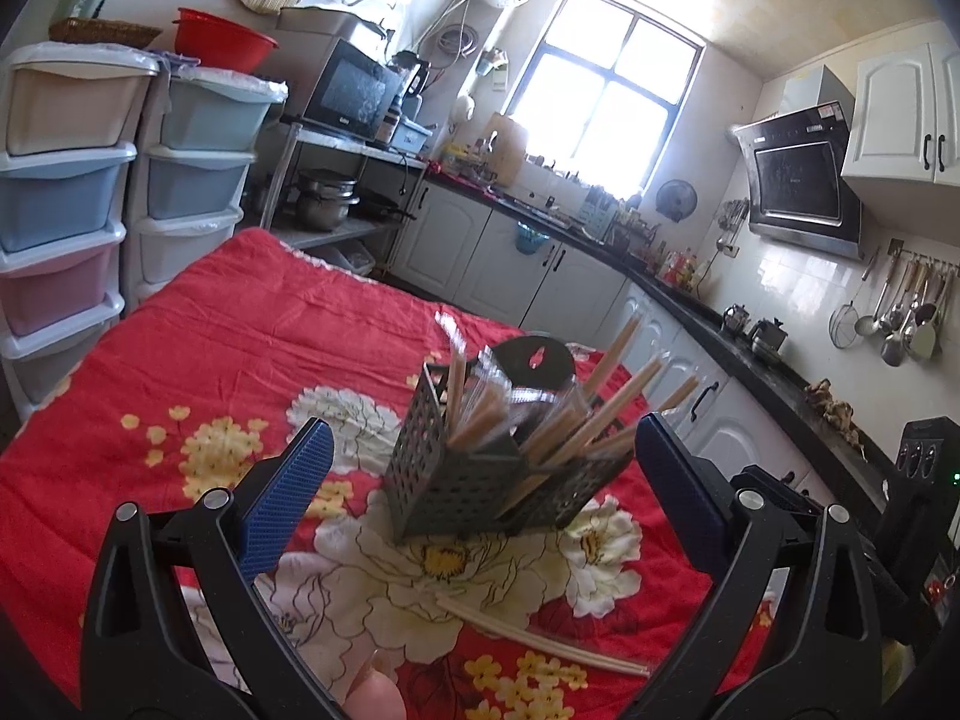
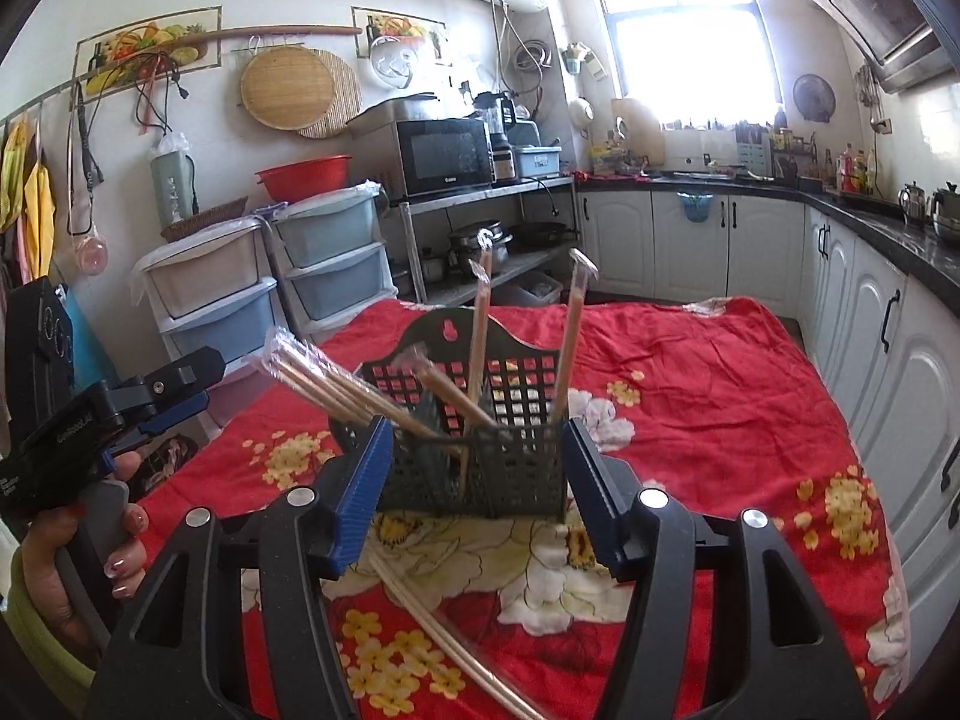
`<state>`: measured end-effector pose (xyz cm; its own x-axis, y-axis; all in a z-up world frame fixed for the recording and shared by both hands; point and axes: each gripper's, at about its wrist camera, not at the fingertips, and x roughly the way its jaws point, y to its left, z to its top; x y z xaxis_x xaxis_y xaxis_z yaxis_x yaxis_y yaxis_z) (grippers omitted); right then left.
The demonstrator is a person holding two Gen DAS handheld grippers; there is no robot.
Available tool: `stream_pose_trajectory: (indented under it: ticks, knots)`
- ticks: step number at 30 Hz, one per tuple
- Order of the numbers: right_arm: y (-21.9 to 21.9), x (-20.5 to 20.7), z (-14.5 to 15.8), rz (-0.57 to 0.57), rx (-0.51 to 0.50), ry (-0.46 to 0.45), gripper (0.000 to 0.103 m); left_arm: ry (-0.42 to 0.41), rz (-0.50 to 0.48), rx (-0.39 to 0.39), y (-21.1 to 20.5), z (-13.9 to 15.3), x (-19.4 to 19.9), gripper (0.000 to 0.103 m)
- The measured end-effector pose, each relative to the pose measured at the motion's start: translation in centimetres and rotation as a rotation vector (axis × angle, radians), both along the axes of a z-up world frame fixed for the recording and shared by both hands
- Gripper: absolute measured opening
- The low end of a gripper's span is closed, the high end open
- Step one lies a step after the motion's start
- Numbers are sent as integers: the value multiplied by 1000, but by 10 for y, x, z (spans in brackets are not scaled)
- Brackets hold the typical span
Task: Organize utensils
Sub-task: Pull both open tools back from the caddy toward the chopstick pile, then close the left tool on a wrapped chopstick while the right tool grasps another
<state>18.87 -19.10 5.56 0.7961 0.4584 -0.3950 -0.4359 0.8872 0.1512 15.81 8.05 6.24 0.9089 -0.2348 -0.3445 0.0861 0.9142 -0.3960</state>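
left wrist: left tool [image 1: 480, 468] spread apart, gripping nothing | dark holder [image 1: 474, 480] of wrapped chopsticks [image 1: 606, 420] stood between its fingers on red floral bench [image 1: 240, 348] | right wrist: right tool [image 2: 477, 480] apart, holder [image 2: 480, 456] just beyond | loose pair [image 2: 444, 648] lay near

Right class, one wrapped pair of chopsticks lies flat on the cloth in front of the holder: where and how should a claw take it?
Grip the loose chopstick pair near mid-length, from above, fingers straddling its width. It lies flat on the red floral cloth just in front of the holder, so only a top-down pinch across the thin sticks fits. The open right claw looks nearest.
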Motion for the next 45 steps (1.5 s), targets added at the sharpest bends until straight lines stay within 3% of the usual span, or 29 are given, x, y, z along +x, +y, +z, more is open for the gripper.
stream_pose_trajectory:
  ticks: [27, 45]
  knots:
    - [-26, -21, -55, -94, -69, 134, 59, 162, -84, -11, -27, -52, 4, 92]
    - [-47, -34, -94, -154, -97, 254, 59, 315, -149, -104, -33, -97, 16, 92]
